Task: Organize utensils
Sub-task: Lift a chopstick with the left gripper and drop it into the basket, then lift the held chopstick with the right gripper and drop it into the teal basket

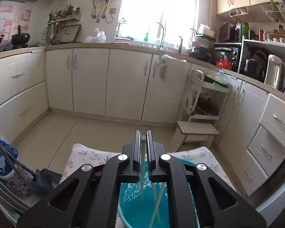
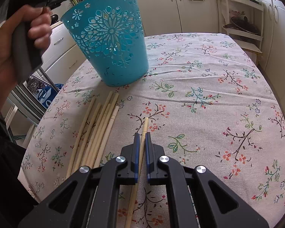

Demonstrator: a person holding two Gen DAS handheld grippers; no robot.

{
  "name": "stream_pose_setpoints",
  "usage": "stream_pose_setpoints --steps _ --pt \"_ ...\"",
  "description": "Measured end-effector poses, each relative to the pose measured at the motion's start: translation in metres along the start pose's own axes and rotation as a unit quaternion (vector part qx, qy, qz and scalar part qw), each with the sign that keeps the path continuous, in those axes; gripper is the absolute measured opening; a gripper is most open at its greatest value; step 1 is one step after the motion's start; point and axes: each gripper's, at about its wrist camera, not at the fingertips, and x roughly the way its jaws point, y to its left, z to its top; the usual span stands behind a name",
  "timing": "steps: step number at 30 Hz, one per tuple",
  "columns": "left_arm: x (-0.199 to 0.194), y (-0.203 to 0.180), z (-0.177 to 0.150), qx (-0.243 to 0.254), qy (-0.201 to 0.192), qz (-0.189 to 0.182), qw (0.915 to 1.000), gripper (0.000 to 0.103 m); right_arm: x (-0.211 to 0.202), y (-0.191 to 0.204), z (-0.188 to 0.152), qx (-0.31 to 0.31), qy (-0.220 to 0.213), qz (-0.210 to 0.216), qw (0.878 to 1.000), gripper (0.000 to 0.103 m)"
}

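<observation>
Beside lacy plastic basket (image 2: 112, 43) (teal), bamboo chopsticks (image 2: 96, 131)

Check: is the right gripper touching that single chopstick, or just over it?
Touching. The right wrist view shows the right gripper closed on the single chopstick, both pads against its sides, tip sticking out ahead.

Your left wrist view faces a window (image 1: 157, 9) that is blown out to white, with glare washing over the wall around it; the cabinets (image 1: 108, 81) below sit in softer, dimmer light. Daylight falls evenly on the tablecloth (image 2: 209, 95) in your right wrist view, with only faint shadows under the blue basket (image 2: 112, 38). Both views bend strongly at the edges and fade to black corners. Your hand (image 2: 19, 43) at the left edge looks slightly blurred, while the centre stays sharp.
</observation>
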Motion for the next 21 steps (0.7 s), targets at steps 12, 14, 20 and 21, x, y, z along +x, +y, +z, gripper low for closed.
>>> stream_pose_setpoints --steps 12,14,20,21 --pt "-0.084 0.033 -0.026 0.010 0.031 0.027 0.9991 0.074 -0.003 0.006 -0.001 -0.020 0.012 -0.021 1.000 0.009" --pt "-0.091 0.039 -0.031 0.007 0.036 0.031 0.9989 0.079 -0.003 0.012 -0.003 -0.037 0.013 -0.042 0.998 0.007" --pt "-0.093 0.065 -0.042 -0.031 0.070 0.034 0.9965 0.083 -0.021 0.015 0.002 -0.030 0.007 -0.048 0.998 0.005" --pt "-0.094 0.069 -0.042 -0.037 0.069 0.035 0.9963 0.083 -0.035 0.015 0.007 -0.018 -0.008 -0.033 0.999 0.005"
